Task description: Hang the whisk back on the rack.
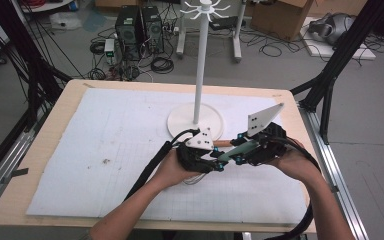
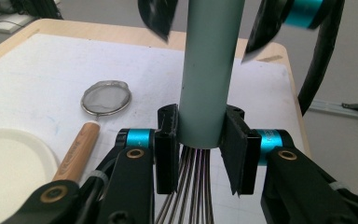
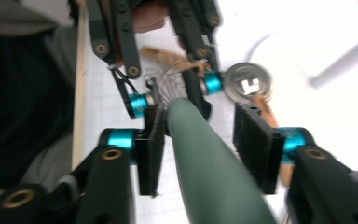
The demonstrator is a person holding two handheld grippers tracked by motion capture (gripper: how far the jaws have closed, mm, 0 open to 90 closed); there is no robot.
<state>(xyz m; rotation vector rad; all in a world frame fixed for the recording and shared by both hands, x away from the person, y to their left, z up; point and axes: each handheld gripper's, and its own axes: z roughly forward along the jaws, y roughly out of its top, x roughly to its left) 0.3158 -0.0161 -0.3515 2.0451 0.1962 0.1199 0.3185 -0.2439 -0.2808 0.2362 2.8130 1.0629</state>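
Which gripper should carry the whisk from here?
Left, probably. The left gripper clamps both sides of the whisk handle beside the wires; the right gripper stands open around it, one pad clear.

The strainer lies on the mat, seemingly just beside the stand's base.

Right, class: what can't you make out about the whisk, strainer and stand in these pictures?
Whisk: left gripper view, wire loops run off the bottom edge.
Strainer: left gripper view, handle end hidden behind the left gripper.
Stand: right gripper view, pole blurred and cut by the edge.
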